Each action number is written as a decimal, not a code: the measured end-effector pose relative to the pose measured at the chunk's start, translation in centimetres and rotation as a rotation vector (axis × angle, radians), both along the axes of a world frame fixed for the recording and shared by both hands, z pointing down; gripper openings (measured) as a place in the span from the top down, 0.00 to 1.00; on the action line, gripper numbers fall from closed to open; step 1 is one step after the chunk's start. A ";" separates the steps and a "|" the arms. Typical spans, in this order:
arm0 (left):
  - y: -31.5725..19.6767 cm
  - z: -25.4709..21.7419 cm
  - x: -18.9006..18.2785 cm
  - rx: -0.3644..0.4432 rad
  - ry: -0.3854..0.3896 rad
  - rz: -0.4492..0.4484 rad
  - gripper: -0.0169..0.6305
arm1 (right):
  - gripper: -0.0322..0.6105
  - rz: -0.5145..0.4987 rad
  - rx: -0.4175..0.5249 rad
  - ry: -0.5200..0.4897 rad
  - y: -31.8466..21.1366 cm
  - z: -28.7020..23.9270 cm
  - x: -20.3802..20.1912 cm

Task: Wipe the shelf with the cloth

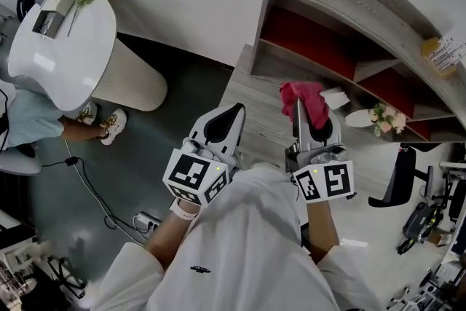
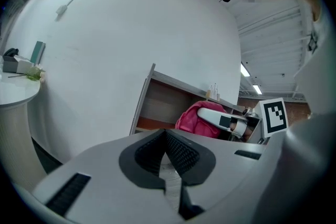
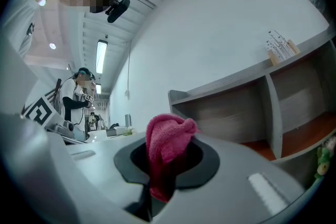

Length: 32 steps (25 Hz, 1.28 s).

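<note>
A pink cloth (image 1: 304, 95) hangs bunched from my right gripper (image 1: 300, 107), which is shut on it; in the right gripper view the cloth (image 3: 167, 143) sticks up between the jaws. The gripper is held over the grey wooden counter (image 1: 251, 105) in front of the shelf (image 1: 342, 25), a grey unit with red back panels. My left gripper (image 1: 223, 121) hovers left of the right one with its jaws closed together and nothing between them. From the left gripper view I see the cloth (image 2: 194, 119) and the shelf (image 2: 163, 97) ahead.
On the counter right of the cloth lie a white object (image 1: 335, 97) and a small flower bunch (image 1: 386, 116). A box (image 1: 441, 54) sits on an upper shelf. A white round table (image 1: 62, 40) stands at left, with a seated person's feet (image 1: 102, 124) beside it.
</note>
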<state>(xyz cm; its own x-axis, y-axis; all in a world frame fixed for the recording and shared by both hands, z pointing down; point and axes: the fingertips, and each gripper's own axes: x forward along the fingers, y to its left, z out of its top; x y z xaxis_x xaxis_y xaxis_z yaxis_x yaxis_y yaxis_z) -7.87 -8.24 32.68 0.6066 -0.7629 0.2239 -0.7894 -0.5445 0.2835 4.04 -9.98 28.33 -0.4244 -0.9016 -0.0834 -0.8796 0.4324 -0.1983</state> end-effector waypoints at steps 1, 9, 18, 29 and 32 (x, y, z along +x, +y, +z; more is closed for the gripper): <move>-0.4 -0.1 0.1 0.001 0.002 0.000 0.97 | 0.86 -0.011 0.002 0.002 -0.6 -0.2 -0.2; -4.5 -0.4 1.4 0.025 -0.009 0.001 0.97 | 0.86 -0.047 0.033 0.058 -6.6 -1.1 -0.8; -9.0 -0.4 2.9 0.059 -0.032 -0.002 0.97 | 0.86 -0.044 0.012 0.142 -15.5 0.0 -1.3; -12.8 0.8 3.3 0.029 -0.040 -0.018 0.97 | 0.86 -0.150 -0.195 0.354 -23.4 6.2 -2.8; -13.0 1.3 3.8 0.020 -0.051 -0.009 0.97 | 0.86 -0.164 -0.214 0.433 -25.0 7.6 -3.1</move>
